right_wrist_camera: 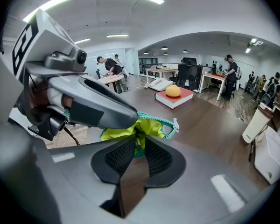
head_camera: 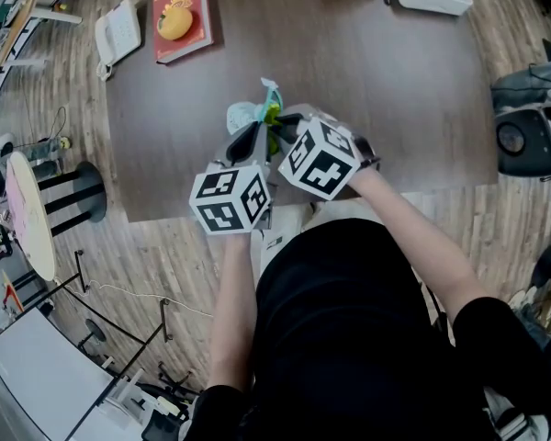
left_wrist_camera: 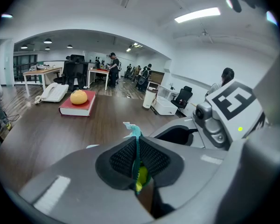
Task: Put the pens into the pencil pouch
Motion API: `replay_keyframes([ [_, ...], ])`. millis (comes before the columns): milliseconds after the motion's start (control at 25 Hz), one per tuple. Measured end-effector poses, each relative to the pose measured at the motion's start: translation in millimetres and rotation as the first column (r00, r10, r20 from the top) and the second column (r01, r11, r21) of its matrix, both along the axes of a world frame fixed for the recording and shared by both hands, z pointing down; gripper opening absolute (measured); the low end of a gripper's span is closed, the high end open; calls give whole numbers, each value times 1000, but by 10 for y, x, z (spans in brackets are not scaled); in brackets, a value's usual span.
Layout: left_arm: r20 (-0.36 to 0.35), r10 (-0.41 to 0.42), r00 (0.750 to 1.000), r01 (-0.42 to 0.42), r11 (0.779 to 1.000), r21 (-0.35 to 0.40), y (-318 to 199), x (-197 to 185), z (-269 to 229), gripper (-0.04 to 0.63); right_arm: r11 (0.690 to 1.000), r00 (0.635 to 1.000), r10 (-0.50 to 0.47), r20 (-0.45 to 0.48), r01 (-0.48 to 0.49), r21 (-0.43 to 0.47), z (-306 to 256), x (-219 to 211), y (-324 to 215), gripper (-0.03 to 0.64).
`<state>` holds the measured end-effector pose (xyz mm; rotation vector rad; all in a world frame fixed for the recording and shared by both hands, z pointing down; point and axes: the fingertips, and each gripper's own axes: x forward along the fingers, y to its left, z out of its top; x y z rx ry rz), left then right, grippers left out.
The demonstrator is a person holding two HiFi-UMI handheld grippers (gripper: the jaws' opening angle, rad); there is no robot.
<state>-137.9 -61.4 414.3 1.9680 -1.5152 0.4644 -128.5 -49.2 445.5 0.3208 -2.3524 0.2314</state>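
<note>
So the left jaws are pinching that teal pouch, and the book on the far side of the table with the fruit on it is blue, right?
Not quite: the book is red, not blue, as the left gripper view shows. The rest holds: the jaws of the left gripper pinch the teal pouch, and the fruit sits on the book on the far side of the table.

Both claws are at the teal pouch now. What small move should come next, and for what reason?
Probably ease the two claws slightly apart to widen the mouth. The left claw is shut on the zipper edge of the teal fabric pencil pouch with lime-green lining, the right claw pinches its lining close beside, and the opening looks narrow.
</note>
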Motion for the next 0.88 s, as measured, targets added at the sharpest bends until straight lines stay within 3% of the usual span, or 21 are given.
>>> replay_keyframes([
  [480,1,-6,1000,6,1000,7,18,-51,-15,20,1000,1000,13,16,-14,15,-56,71,37,55],
  [880,-1,-9,1000,9,1000,21,22,-60,-48,20,990,989,134,57,-136,30,-170,314,-111,55],
])
